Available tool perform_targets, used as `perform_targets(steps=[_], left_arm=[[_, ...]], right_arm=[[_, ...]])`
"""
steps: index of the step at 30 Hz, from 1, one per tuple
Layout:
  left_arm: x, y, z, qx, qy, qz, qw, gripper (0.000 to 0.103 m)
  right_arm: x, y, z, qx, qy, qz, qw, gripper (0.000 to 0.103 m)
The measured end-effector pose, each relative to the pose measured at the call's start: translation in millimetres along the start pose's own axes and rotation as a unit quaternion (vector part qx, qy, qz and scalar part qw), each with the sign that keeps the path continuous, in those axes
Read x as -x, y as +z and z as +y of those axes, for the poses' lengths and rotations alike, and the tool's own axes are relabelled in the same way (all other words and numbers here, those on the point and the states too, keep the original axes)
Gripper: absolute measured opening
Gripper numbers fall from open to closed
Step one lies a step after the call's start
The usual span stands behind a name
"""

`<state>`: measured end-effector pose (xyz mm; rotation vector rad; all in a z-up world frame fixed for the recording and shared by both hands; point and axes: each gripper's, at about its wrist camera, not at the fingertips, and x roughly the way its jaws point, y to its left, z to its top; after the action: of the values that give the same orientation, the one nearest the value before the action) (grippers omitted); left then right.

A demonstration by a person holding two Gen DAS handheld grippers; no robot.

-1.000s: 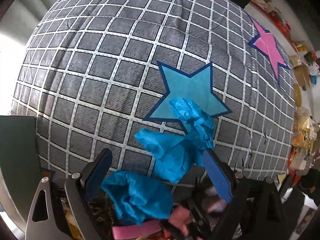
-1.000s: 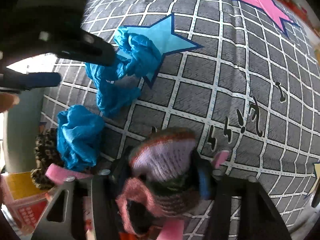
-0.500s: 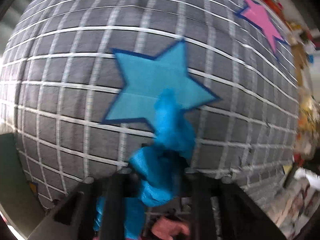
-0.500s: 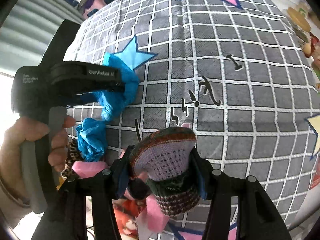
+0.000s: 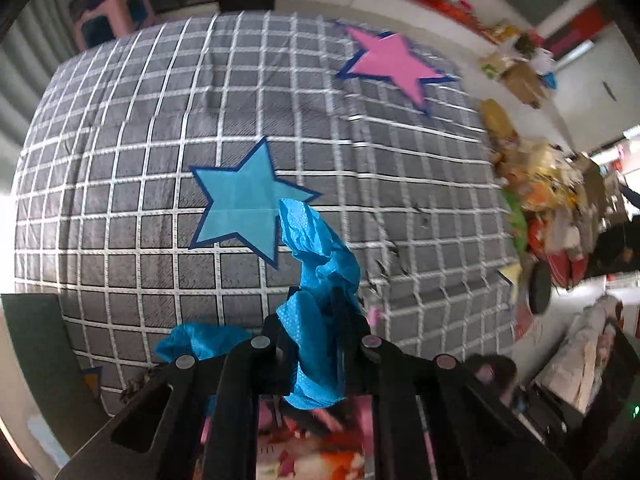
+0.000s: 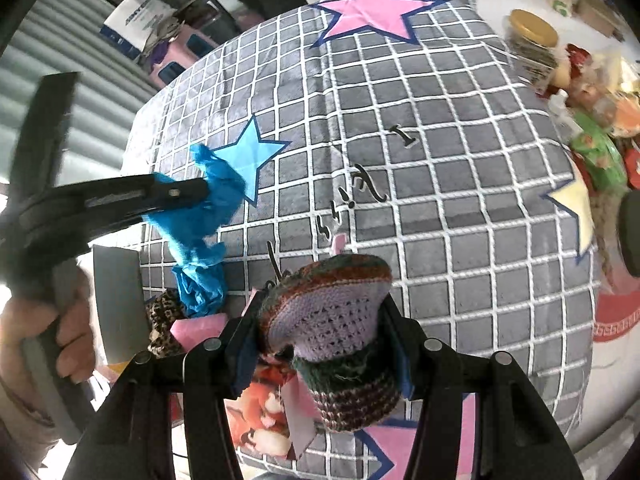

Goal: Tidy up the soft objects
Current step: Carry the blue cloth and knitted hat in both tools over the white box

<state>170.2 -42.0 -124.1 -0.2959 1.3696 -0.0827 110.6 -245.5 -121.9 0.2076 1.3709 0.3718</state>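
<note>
My left gripper (image 5: pixel 316 312) is shut on a crumpled blue cloth (image 5: pixel 320 264) and holds it above the grey checked bedspread (image 5: pixel 140 128), near its printed blue star (image 5: pixel 248 200). The same cloth (image 6: pixel 200 216) hangs from that gripper in the right wrist view. A second blue cloth (image 6: pixel 200 288) lies at the bed's near edge and also shows in the left wrist view (image 5: pixel 200 340). My right gripper (image 6: pixel 320 320) is shut on a knitted purple, green and brown sock (image 6: pixel 332 320), lifted over the bedspread (image 6: pixel 440 160).
A leopard-print item (image 6: pixel 164 316) and a pink piece (image 6: pixel 196 328) lie beside the second blue cloth. A gold-lidded jar (image 6: pixel 532 44) and cluttered goods (image 5: pixel 540 184) line the bed's right side. A pink stool (image 5: pixel 116 12) stands beyond the far edge.
My left gripper closed on the blue cloth and lifted it off the bed. My right gripper rose higher with the sock, so both views show more of the bed.
</note>
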Motion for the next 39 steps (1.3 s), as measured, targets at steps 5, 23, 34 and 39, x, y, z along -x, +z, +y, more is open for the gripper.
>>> perform_targets(steps=[5, 23, 34, 39], left_arm=[[39.7, -33.7, -6.9, -0.024, -0.034, -0.006, 0.9991, 0.014], [144.1, -152.0, 16.7, -0.060, -0.055, -0.062, 0.9948, 0.014], [199.1, -181.6, 73.4, 0.001, -0.027, -0.134, 0.9906, 0.014], [216.3, -195.5, 102.0, 0.031, -0.013, -0.160, 0.9866, 0.014]], right_arm=[[11.7, -12.9, 8.0, -0.012, -0.002, -0.011, 1.000, 0.055], [36.6, -64.7, 86.2, 0.050, -0.006, -0.002, 0.999, 0.055], [47.2, -73.4, 161.7, 0.124, 0.009, -0.013, 0.992, 0.055], [44.1, -75.9, 200.3, 0.164, 0.018, -0.010, 0.986, 0.055]])
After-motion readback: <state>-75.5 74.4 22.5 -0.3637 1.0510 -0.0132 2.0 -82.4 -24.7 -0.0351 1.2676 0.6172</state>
